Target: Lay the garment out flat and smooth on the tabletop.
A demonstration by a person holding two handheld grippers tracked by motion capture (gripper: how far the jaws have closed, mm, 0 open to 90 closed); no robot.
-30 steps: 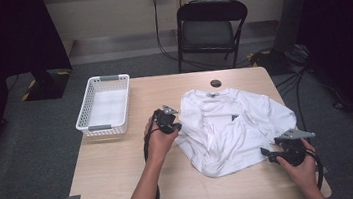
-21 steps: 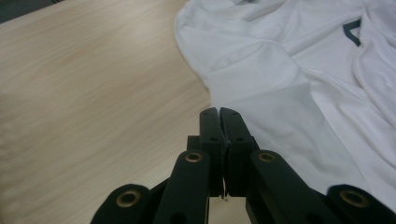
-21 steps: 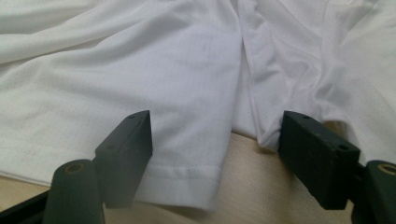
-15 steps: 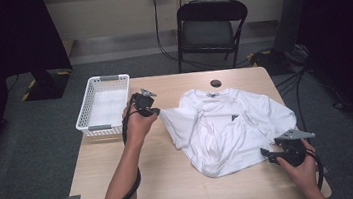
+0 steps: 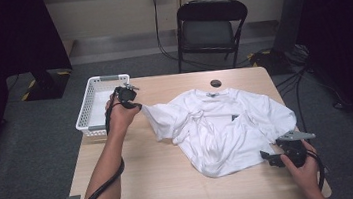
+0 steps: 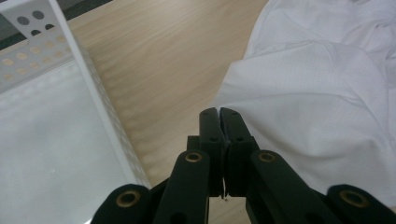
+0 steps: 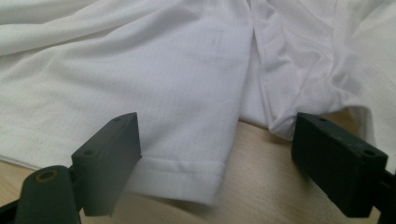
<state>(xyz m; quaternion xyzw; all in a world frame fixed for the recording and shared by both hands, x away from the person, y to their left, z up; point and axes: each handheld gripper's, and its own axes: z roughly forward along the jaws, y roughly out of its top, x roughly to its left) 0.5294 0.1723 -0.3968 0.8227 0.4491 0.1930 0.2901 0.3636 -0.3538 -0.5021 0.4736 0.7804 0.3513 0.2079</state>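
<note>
Jaws first: the left gripper is clenched tight on a thin fold at the sleeve edge of the white T-shirt, while the right gripper has just been opening and now stands wide, its 2 pads straddling the hem with cloth between them but nothing pinched. From the high view the wooden table carries everything, and the T-shirt lies rumpled across its middle and right, collar toward the far edge. Left of the T-shirt sits the white basket, its perforated wall just beside the left gripper, and that sleeve is drawn out taut from the T-shirt toward the basket. Beyond the T-shirt's collar rests 1 small dark disc, apart from the cloth. At the T-shirt's near right corner waits the right gripper. This fabric looks light, soft and limp; it should drape and bunch rather than hold any shape, and a thin mesh knit may slide out of a shallow bite. Best holds, I'd judge, are the doubled, stitched edges: the hem in front of the right jaws, and the sleeve cuff.
</note>
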